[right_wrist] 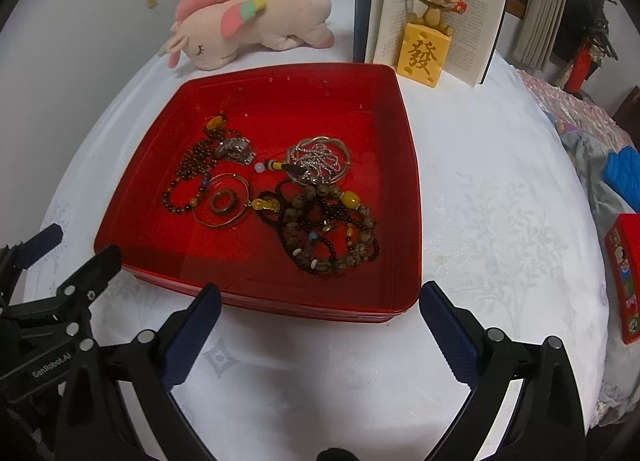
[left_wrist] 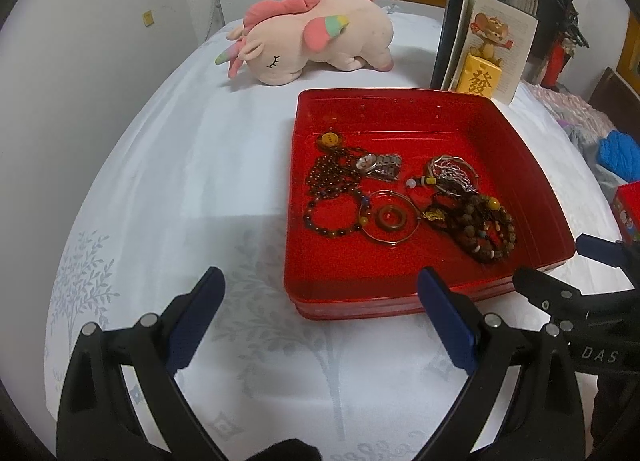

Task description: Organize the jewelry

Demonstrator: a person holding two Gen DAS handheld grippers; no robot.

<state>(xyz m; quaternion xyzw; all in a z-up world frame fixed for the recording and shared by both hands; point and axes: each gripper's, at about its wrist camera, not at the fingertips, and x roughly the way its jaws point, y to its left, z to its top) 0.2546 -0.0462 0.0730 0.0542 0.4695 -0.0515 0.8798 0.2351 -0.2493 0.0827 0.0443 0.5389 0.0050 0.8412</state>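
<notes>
A red square tray [left_wrist: 392, 285] [right_wrist: 404, 165] sits on a white tablecloth. It holds several pieces of jewelry: a dark bead bracelet [left_wrist: 332, 217] [right_wrist: 182, 191], a silver watch [left_wrist: 378, 166] [right_wrist: 236, 149], a thin hoop with a brown ring [left_wrist: 392, 219] [right_wrist: 224, 201], a silver chain on bangles [left_wrist: 454, 173] [right_wrist: 320, 159], and a heap of large brown beads [left_wrist: 486, 233] [right_wrist: 336, 233]. My left gripper [left_wrist: 322, 283] [right_wrist: 74, 245] is open and empty at the tray's near left. My right gripper [right_wrist: 320, 297] [left_wrist: 560, 261] is open and empty at the tray's near edge.
A pink unicorn plush [left_wrist: 308, 39] [right_wrist: 252, 17] lies behind the tray. An open book [left_wrist: 496, 41] [right_wrist: 436, 9] stands behind a mouse figurine on a yellow block [left_wrist: 482, 69] [right_wrist: 426, 41]. A red box [right_wrist: 624, 277] lies at the right edge.
</notes>
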